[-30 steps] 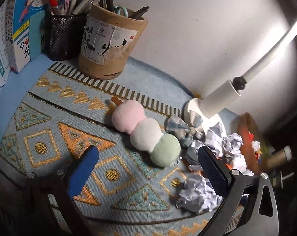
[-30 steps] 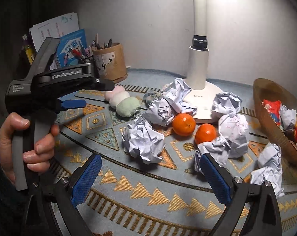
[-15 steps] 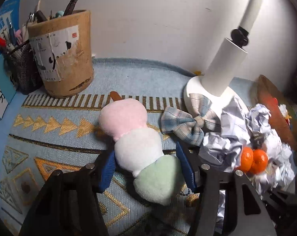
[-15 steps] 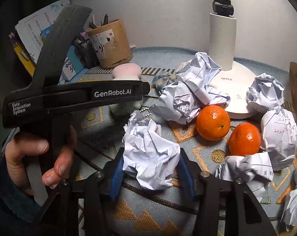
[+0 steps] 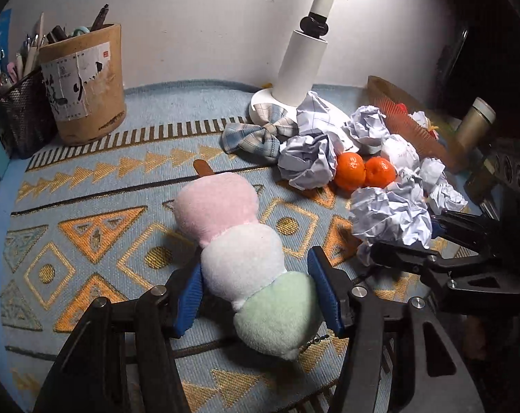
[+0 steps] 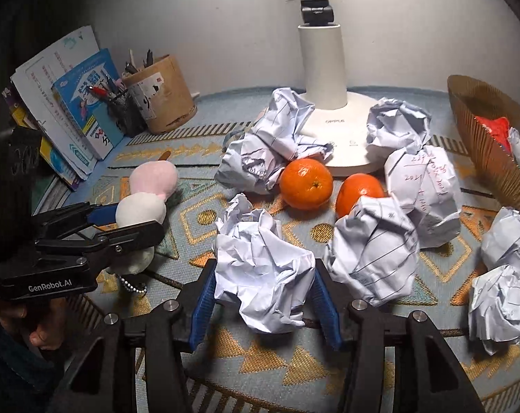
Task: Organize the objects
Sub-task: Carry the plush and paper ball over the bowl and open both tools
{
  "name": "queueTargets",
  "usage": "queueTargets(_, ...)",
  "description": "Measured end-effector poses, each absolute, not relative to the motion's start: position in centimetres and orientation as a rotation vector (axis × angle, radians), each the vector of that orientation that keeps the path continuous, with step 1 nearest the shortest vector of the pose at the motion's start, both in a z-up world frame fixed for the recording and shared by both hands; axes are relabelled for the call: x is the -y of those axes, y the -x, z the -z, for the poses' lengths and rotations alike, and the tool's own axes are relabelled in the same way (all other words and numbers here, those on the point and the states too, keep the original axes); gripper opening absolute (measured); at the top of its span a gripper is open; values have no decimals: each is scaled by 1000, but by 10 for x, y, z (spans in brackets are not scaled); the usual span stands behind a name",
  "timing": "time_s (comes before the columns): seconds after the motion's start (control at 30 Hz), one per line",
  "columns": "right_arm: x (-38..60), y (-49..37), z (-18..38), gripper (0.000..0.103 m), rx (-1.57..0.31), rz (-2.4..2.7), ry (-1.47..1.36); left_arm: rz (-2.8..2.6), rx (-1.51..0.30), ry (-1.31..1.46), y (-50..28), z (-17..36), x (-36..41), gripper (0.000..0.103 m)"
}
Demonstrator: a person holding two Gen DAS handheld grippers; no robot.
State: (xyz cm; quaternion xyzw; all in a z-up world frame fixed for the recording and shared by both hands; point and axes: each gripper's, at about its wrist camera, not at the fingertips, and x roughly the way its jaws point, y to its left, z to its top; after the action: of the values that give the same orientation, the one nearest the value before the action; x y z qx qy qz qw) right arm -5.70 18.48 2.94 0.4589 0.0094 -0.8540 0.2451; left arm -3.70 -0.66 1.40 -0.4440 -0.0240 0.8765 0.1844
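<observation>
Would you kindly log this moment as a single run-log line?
left gripper: jaws closed on plush toy | right gripper: jaws opening, paper ball between them | both on mat

"GenRobot.AI" in white on the black body of the left gripper [image 6: 122, 222], seen from the right wrist view. Lamp base [image 6: 342, 130] carries a small grey brand mark, reads roughly "OPPLE", not sharp. Crumpled paper ball [image 6: 423, 186] beside the right orange has red handwriting, digits like "2021" partly legible, the rest not. Round cardboard pen holder [image 5: 84, 82] has a torn white label with large black brush characters and a small red seal, not readable. Blue workbook [image 6: 88, 103] cover has Chinese print, too small to read. Nothing else legible.
</observation>
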Motion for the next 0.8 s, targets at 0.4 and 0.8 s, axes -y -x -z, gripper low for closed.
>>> queueTargets(0.4,-197,47,-22,72,74,2371,-1207,-2523,199,1232,33,-14,15,72)
queueTargets(0.8,-185,27,-34,49,-41,2467,-1060,-2592,-13,1202,26,-19,-10,54)
